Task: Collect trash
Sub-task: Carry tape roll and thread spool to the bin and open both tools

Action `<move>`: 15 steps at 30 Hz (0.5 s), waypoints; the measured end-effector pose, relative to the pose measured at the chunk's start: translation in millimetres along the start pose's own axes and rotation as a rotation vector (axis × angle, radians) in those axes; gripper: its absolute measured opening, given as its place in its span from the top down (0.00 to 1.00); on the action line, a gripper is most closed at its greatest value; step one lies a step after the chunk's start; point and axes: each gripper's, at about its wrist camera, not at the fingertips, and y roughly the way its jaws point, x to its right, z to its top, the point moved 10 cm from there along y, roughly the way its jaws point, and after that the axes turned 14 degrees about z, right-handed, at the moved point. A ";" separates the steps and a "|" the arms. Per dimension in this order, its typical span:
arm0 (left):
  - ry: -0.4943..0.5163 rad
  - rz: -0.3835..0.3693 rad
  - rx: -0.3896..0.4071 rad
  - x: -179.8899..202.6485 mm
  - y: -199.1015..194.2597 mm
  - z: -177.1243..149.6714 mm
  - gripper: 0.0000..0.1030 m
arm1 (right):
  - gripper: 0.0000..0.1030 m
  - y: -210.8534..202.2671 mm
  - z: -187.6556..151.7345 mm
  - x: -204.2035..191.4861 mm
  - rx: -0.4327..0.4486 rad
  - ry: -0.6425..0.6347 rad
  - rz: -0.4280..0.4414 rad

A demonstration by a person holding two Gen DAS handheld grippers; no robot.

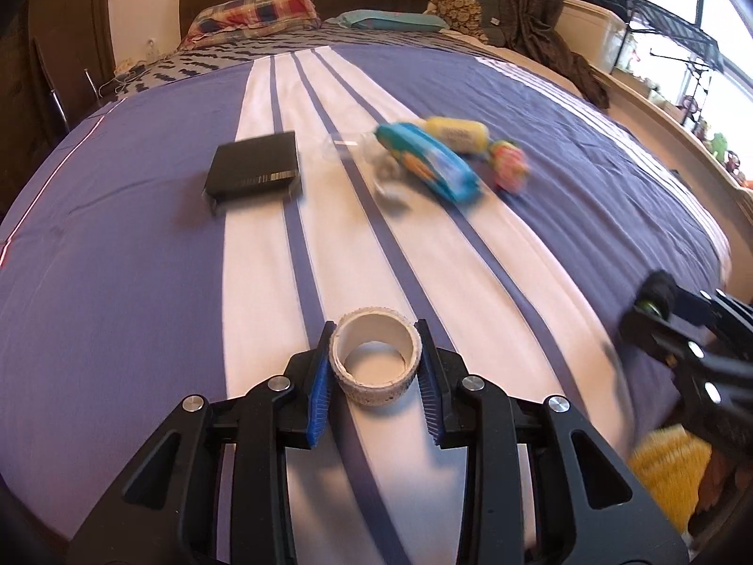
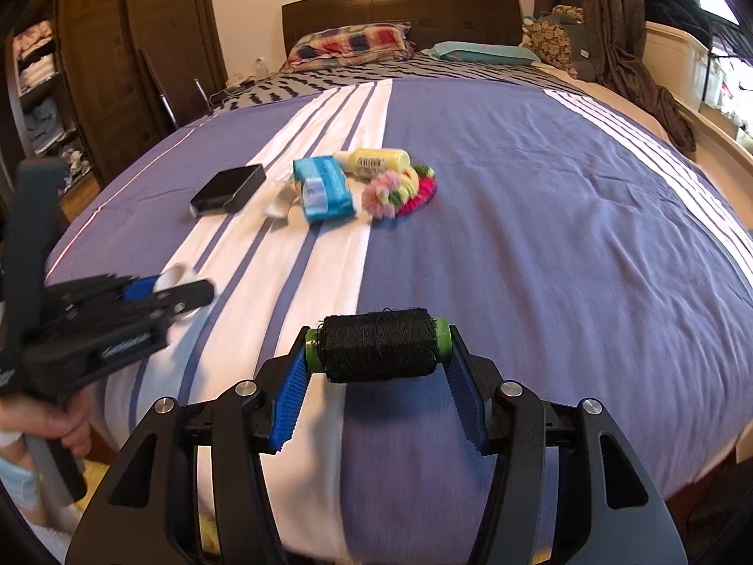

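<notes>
On my left wrist view the left gripper (image 1: 375, 361) clamps a white tape roll (image 1: 375, 361) above the striped bedspread (image 1: 141, 282) — the heap of packets (image 1: 426, 162) beyond is smeared by blur. On the right wrist view the right gripper (image 2: 379, 348) grips a black thread spool (image 2: 379, 347) by its green ends; a hand (image 2: 56, 428) is cut off at the left edge.

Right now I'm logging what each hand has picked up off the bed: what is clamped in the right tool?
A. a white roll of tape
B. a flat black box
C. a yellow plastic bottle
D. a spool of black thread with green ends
D: the right tool has its blue pads pressed on the green ends of the spool of black thread; the white roll of tape sits in the left tool.
</notes>
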 end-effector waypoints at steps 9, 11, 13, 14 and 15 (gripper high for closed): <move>0.019 -0.042 0.016 17.5 -68.7 -80.9 0.70 | 0.46 -37.1 -68.6 -15.8 -0.044 0.014 -0.010; 0.034 -0.052 0.004 23.9 -75.2 -103.9 0.70 | 0.46 -40.6 -84.2 -17.9 -0.060 0.017 -0.009; 0.042 -0.059 -0.009 27.3 -77.3 -119.6 0.70 | 0.46 -42.3 -99.5 -19.2 -0.080 0.019 -0.013; 0.046 -0.065 -0.023 30.5 -77.3 -132.6 0.70 | 0.46 -42.8 -107.3 -19.8 -0.091 0.021 -0.013; 0.048 -0.069 -0.034 32.8 -76.3 -140.6 0.70 | 0.46 -43.0 -115.3 -20.7 -0.103 0.022 -0.013</move>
